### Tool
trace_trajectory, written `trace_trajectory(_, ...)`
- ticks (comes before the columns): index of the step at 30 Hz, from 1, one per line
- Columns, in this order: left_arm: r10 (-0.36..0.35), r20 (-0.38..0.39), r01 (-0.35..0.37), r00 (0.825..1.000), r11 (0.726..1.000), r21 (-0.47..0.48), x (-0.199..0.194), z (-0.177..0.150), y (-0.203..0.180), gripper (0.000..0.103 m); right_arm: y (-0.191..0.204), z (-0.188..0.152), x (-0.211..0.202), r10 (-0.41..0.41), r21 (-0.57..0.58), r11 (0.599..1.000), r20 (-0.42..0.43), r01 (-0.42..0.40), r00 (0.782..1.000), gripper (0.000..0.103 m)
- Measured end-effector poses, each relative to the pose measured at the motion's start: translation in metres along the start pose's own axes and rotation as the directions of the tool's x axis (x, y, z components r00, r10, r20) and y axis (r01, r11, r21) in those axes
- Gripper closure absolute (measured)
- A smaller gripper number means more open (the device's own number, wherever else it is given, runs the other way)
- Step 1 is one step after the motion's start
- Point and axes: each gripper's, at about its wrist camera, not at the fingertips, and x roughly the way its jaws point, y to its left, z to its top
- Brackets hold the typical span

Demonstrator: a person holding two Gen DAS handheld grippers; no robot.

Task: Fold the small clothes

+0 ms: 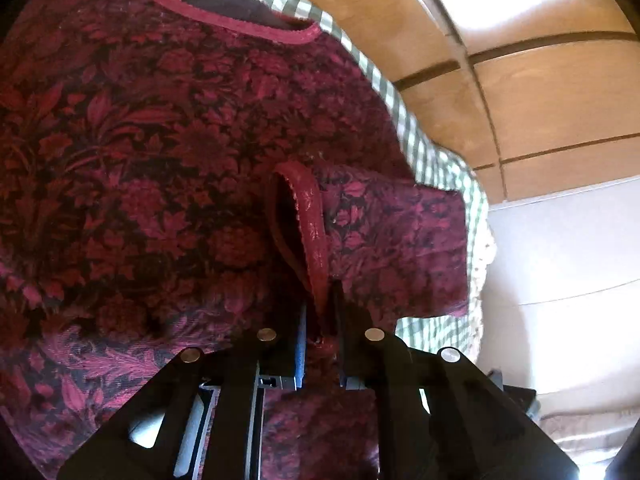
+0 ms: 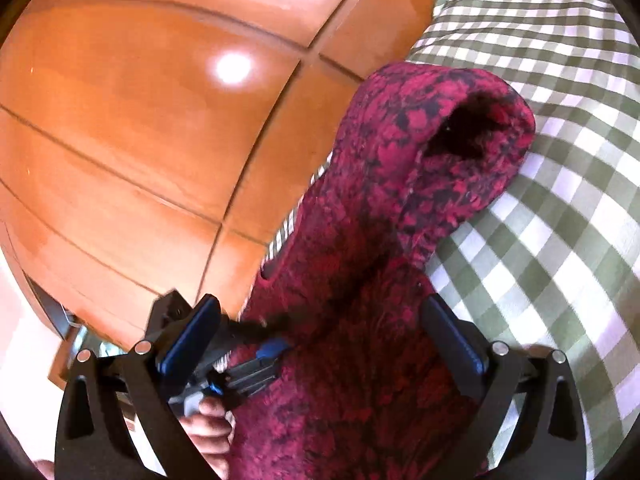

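The left gripper (image 1: pixel 322 320) points downward at a slant, and its two black jaws stand nearly together, pinching the red trimmed hem (image 1: pixel 308 236) of the garment. The right gripper (image 2: pixel 320 332) has its jaws spread wide, with blue pads (image 2: pixel 188 344) well apart and pressing on nothing. A bare hand (image 2: pixel 210 436) shows below its left jaw.

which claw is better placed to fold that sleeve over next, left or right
Left. The left claw is already shut on the sleeve cuff of the red floral top. The right claw stands wide open, its pads either side of the cloth without pressing it.
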Motion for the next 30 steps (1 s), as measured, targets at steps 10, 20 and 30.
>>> trace_trajectory(10,-0.062,0.200,0.039,0.978,0.993,0.115,-0.084,0.014,-0.009,0.096,-0.033,0.036,-0.013,0.104,0.243,0.961,0.134,-0.134,0.986,0.002)
trace_trajectory(20,0.064,0.332,-0.097,0.941,0.992,0.086,-0.154,0.021,0.053,0.097,-0.036,0.050,0.006,0.077,0.274,0.957,0.092,-0.099,0.993,0.002)
trace_trajectory(30,0.329,0.288,-0.341,0.899,0.940,-0.010,-0.140,0.013,0.139,0.097,-0.018,0.038,0.034,-0.051,0.143,0.989,0.021,0.047,0.998,0.002)
